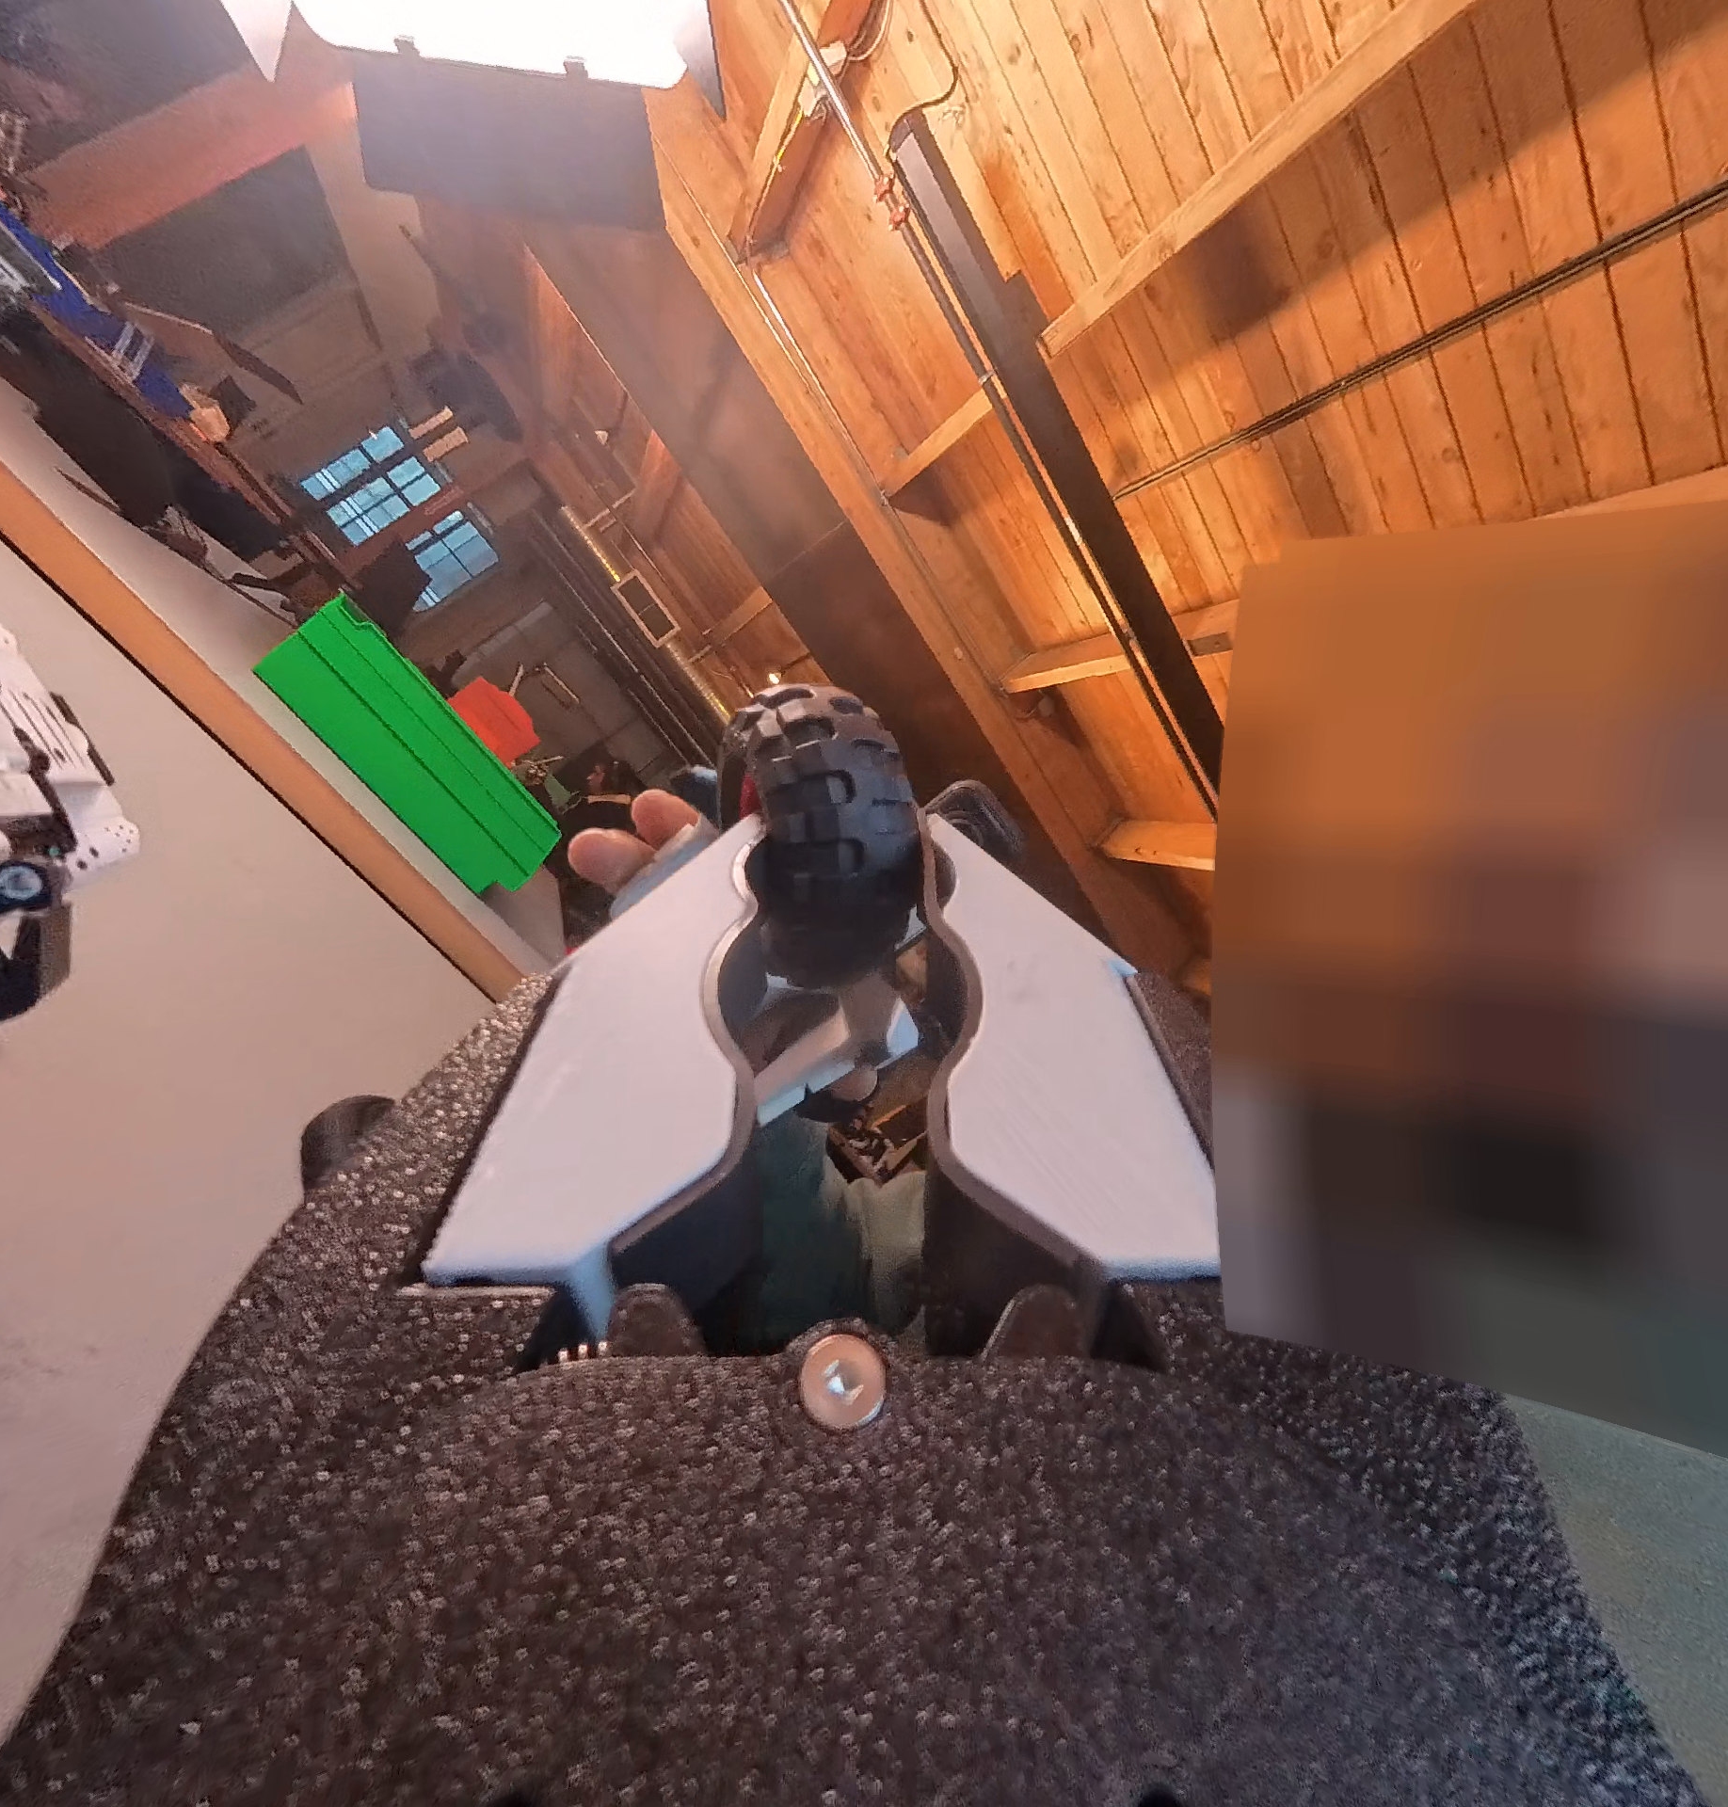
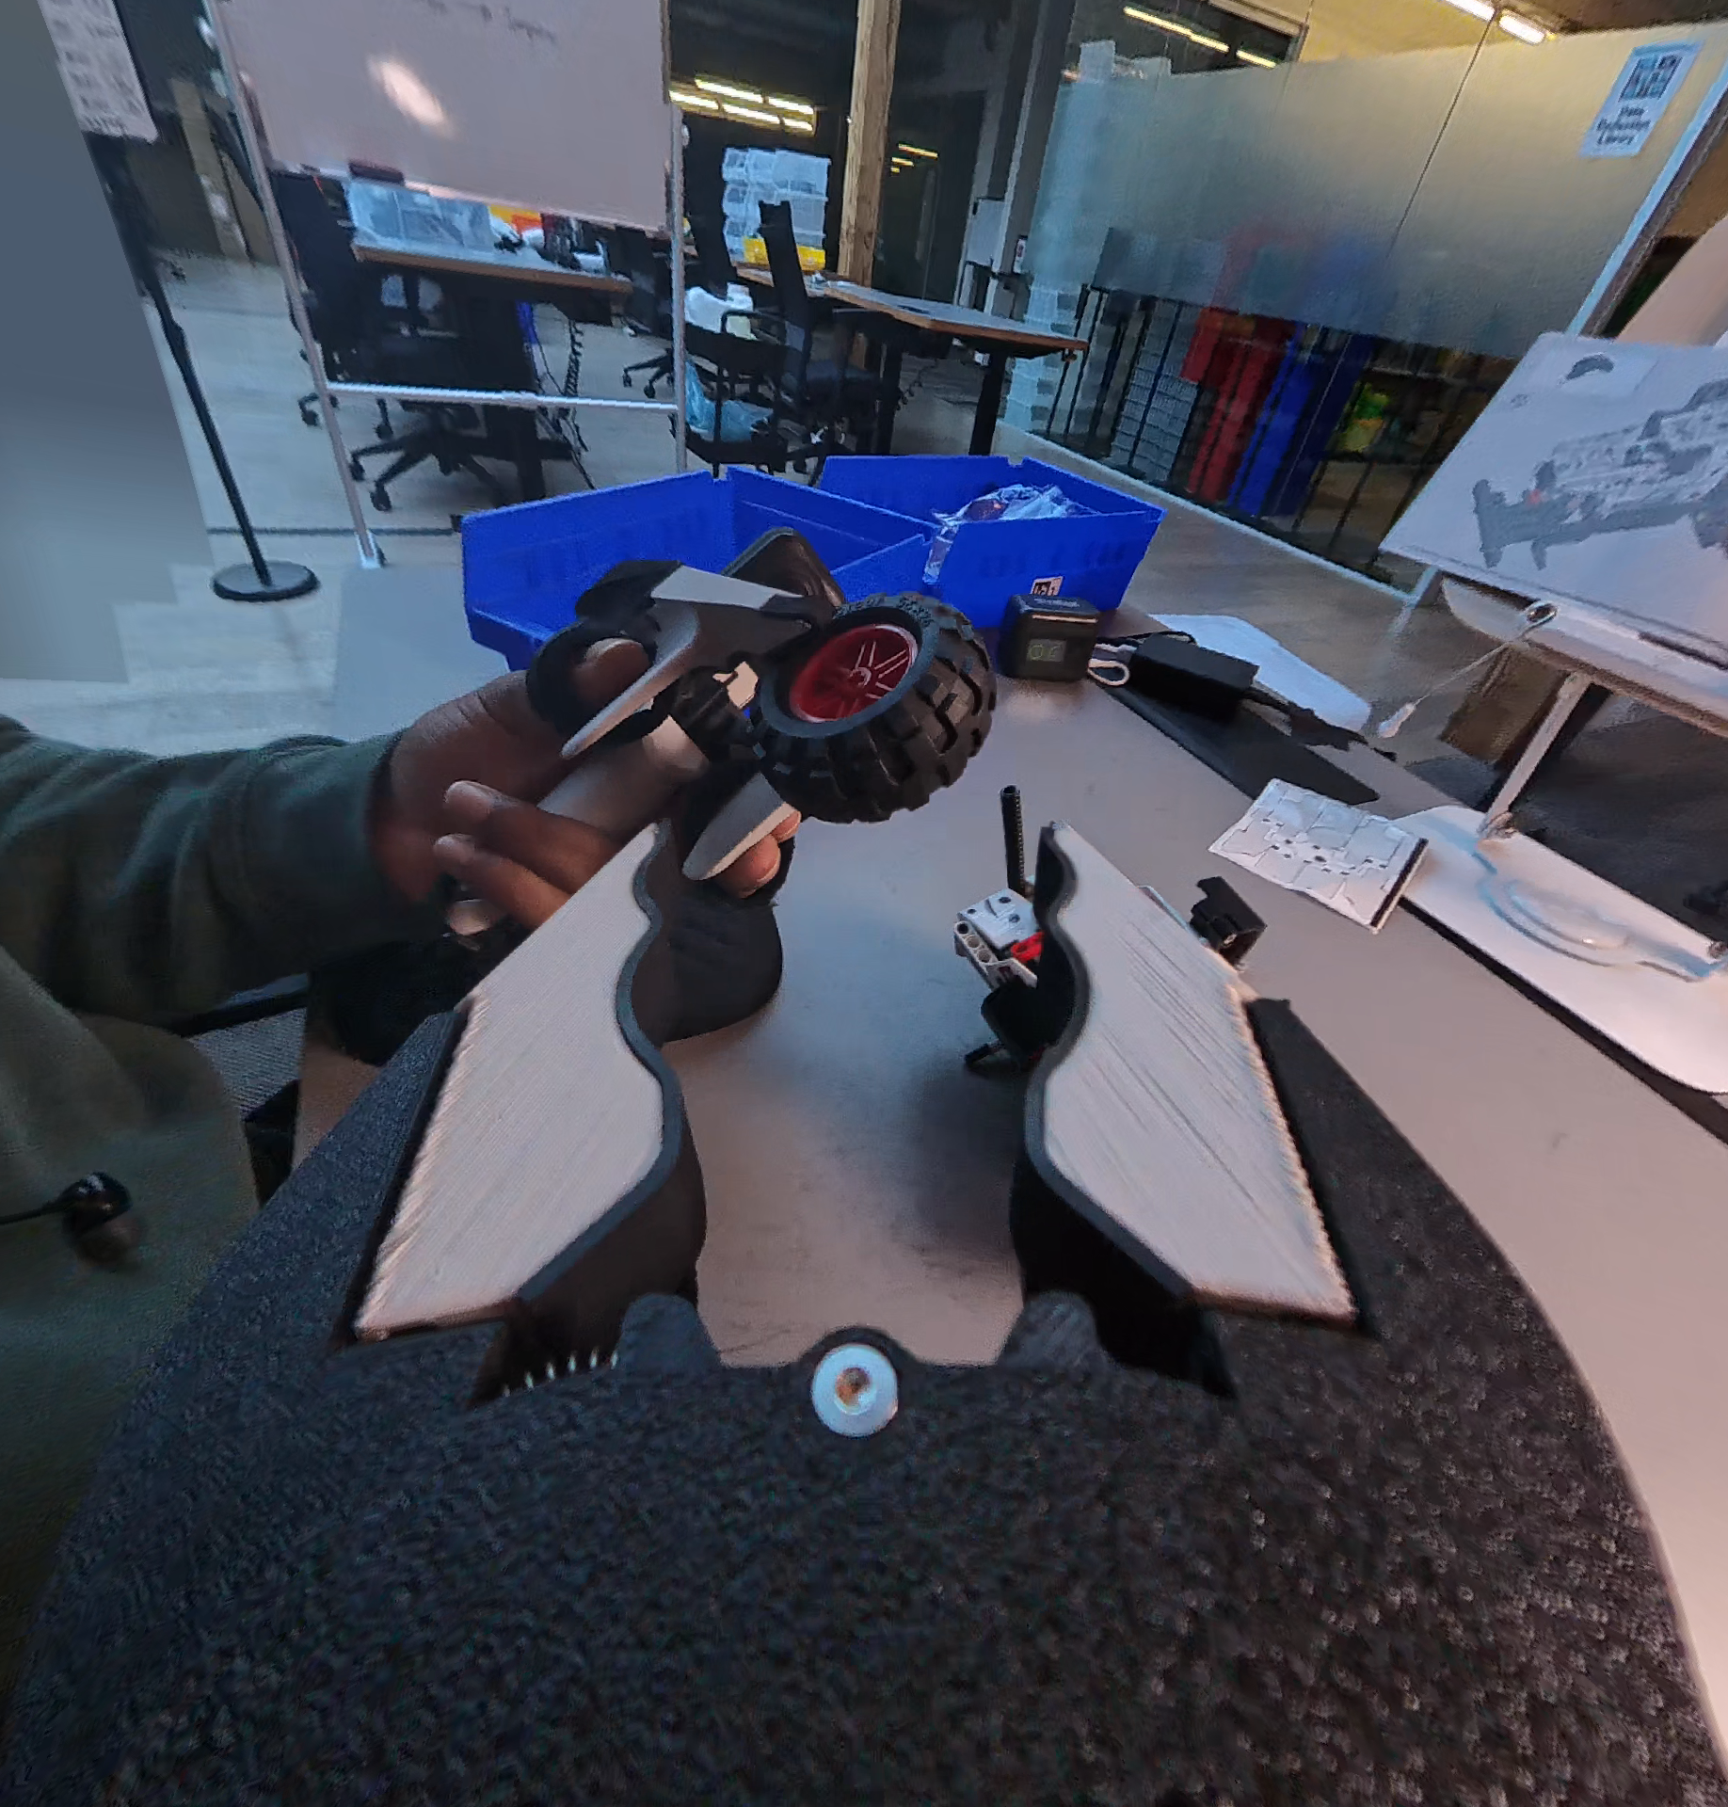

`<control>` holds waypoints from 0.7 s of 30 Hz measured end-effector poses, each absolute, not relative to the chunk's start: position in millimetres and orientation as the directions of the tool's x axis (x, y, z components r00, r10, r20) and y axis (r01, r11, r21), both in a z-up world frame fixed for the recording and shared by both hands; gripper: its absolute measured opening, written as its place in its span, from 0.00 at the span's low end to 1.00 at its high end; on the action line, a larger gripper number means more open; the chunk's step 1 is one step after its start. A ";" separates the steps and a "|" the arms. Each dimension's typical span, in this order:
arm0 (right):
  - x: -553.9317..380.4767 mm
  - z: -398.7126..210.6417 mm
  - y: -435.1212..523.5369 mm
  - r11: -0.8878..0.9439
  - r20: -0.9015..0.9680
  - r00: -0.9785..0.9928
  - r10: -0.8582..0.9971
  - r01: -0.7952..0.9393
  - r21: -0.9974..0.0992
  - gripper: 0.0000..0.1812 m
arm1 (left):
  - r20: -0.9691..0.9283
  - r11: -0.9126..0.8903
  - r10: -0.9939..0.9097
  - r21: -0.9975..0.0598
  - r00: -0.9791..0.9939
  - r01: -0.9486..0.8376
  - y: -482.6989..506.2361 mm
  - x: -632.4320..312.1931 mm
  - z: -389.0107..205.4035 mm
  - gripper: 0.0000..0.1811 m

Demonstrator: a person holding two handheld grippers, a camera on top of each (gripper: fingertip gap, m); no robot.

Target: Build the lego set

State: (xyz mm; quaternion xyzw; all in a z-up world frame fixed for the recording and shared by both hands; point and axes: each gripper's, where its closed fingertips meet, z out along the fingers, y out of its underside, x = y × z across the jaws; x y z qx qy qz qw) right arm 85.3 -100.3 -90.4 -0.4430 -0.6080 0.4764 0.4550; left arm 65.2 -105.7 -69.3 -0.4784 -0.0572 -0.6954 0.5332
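Above the desk [image 2: 841, 1124], left gripper [image 2: 743, 724] clamped on a knobby black tyre with red hub [image 2: 870, 704], fingers [image 1: 645, 978] pinching its tread. Right gripper [image 2: 845, 880] spread wide, empty, beside a small lego assembly [image 2: 1002, 939] on the desk.

Left view tilted ceilingward, right tableward; shared wheel [image 1: 826, 821].

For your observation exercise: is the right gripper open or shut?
Open: the right gripper holds nothing, with bare table showing between its spread fingers.
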 end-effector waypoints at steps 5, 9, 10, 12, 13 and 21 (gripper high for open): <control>68.7 -97.1 -105.7 0.324 0.301 -0.187 0.935 0.106 -0.940 0.43 | 0.757 -0.475 -0.653 -0.384 -0.025 0.792 -106.6 74.4 -83.6 0.14; 59.7 -112.5 -104.7 0.439 0.407 -0.203 0.891 0.150 -0.886 0.31 | 0.780 -0.455 -0.621 -0.445 0.084 0.771 -104.5 73.7 -96.6 0.14; 60.0 -117.2 -105.7 0.442 0.403 -0.224 0.887 0.161 -0.883 0.30 | 0.776 -0.443 -0.612 -0.496 0.153 0.747 -104.7 72.4 -100.7 0.16; 64.0 -129.5 -107.2 0.415 0.354 -0.283 0.891 0.194 -0.889 0.31 | 0.739 -0.374 -0.578 -0.616 0.345 0.693 -104.2 56.3 -105.8 0.27; 68.0 -138.5 -105.2 0.412 0.338 -0.306 0.890 0.222 -0.884 0.30 | 0.693 -0.323 -0.564 -0.686 0.449 0.652 -106.1 42.9 -104.8 0.27; 98.4 -242.5 -78.3 0.443 0.156 -0.484 0.861 0.563 -0.698 0.31 | 0.138 -0.345 -0.381 -0.938 0.914 -0.003 -75.7 -41.3 -156.7 0.41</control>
